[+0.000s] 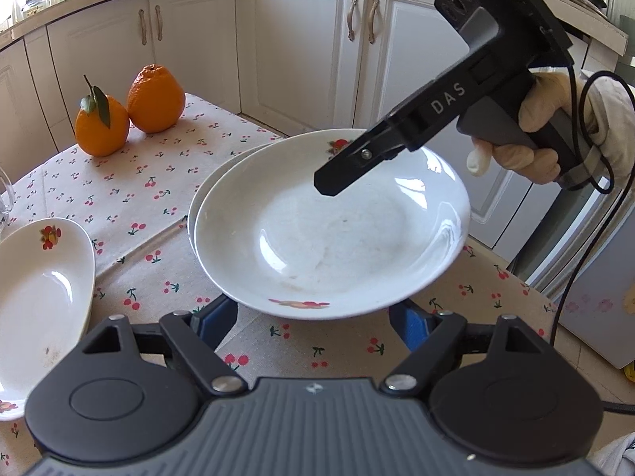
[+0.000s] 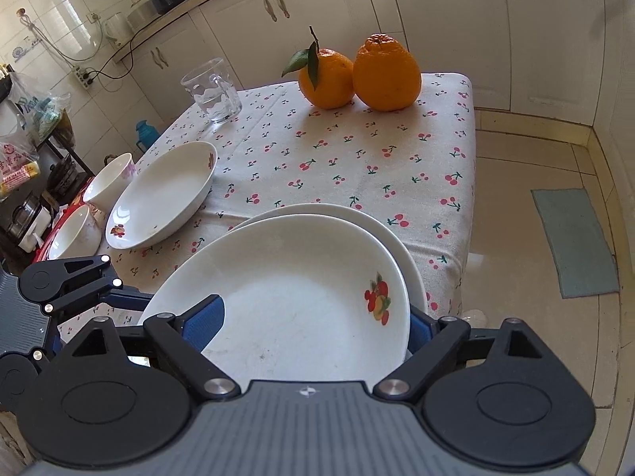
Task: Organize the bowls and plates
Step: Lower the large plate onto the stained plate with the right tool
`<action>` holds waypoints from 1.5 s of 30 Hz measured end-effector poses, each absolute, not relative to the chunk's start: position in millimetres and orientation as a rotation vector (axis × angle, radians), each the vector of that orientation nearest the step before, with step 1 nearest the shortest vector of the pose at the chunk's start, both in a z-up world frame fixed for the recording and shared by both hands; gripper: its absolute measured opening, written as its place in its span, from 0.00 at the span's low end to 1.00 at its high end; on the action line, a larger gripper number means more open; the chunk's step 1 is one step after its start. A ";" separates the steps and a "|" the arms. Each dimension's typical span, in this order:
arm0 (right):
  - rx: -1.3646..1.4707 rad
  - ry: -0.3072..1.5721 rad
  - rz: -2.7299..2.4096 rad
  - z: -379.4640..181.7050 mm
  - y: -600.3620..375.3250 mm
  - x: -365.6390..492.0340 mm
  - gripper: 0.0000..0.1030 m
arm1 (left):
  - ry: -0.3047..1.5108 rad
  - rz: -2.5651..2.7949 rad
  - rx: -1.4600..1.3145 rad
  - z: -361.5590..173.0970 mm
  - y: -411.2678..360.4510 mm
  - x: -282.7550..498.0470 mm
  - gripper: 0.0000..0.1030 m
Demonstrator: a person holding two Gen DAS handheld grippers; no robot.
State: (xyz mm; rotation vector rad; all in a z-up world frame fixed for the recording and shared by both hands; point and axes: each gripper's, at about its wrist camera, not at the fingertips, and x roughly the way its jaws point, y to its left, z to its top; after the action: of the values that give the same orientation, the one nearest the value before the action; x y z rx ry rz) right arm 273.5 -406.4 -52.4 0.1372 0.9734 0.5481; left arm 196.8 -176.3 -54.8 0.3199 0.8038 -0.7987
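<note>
two stacked plates (image 2: 301, 317) at the counter's (image 2: 357, 166) near edge — a third plate (image 2: 162, 194) to their left, two oranges (image 2: 357, 75) behind.

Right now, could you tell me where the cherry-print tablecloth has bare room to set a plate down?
The bare patch lies mid-cloth, bordered by the two oranges, the clear glass mug and the stacked white plates. The left edge is crowded: a fruit-print white plate and two small white bowls.
</note>
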 end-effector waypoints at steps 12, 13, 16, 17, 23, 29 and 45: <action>0.118 0.972 0.496 -44.7 -407.3 255.3 0.93 | 0.792 -0.795 0.312 -55.9 -175.6 195.1 0.82; 0.117 0.973 0.492 -44.5 -407.1 253.9 0.94 | 0.794 -0.794 0.307 -56.2 -175.5 195.4 0.82; 0.102 0.974 0.475 -43.6 -404.2 249.4 0.94 | 0.791 -0.786 0.304 -56.4 -175.9 194.1 0.83; 0.098 0.975 0.469 -43.3 -403.2 248.5 0.94 | 0.787 -0.783 0.305 -56.2 -176.1 193.2 0.83; 0.068 0.979 0.429 -42.3 -397.0 242.8 0.94 | 0.785 -0.777 0.301 -55.5 -176.9 191.9 0.83; 0.070 0.979 0.421 -42.1 -397.2 239.2 0.94 | 0.782 -0.771 0.298 -55.6 -176.8 191.0 0.83; 0.038 0.978 0.392 -41.3 -394.2 228.5 0.95 | 0.773 -0.749 0.293 -58.0 -175.5 187.1 0.83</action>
State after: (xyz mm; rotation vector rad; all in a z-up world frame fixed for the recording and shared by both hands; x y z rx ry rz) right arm 228.5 -394.2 -41.3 0.0379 0.9784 0.3925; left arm 187.1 -175.5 -58.0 0.2929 0.7728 -0.7495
